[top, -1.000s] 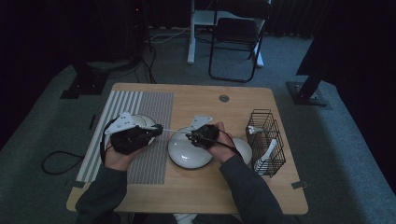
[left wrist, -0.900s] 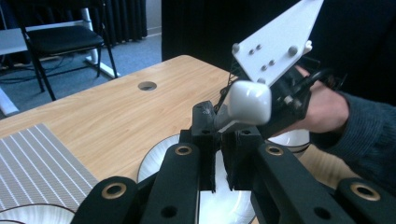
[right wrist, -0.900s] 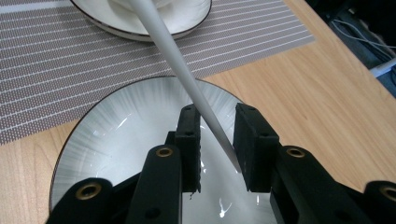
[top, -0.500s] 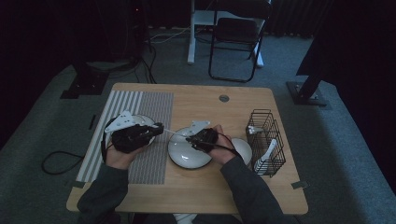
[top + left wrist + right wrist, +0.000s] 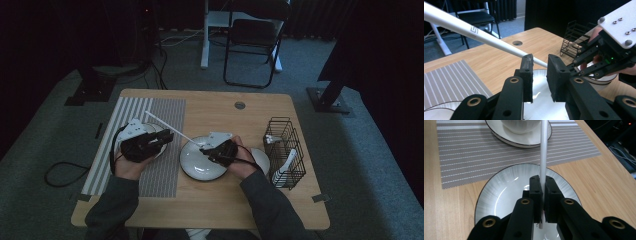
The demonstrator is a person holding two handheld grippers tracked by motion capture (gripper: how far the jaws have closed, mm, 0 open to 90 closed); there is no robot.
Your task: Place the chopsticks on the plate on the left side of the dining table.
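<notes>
Over the middle of the bench (image 5: 210,200), the right gripper (image 5: 204,149) is pinching a long white chopstick (image 5: 167,127) near its lower end, its fingers (image 5: 535,186) pressed together on the shaft above the grey-rimmed plate (image 5: 192,165). Compared with a second ago, when that gripper was working low over the plate with no stick standing clear, the chopstick is now lifted and slanting up and away toward the striped placemat (image 5: 165,107), its far tip reaching above the bowl and saucer (image 5: 159,131) that are sitting on the mat. That is suggesting the pick-up is done and the carrying or handing-over step is beginning. The left gripper (image 5: 167,137) is hovering just beside the shaft, its fingers (image 5: 527,72) spread with a gap between them and nothing inside; the stick is passing behind them rather than between them. To the right, the black wire basket (image 5: 285,150) holding white utensils is standing near the bench edge, well apart from the stick, with a second white dish (image 5: 261,160) between it and the right hand. Open wood is lying toward the far edge and along the near edge, giving room to swing the long stick; the bowl under its tip is the nearest thing it could knock.
</notes>
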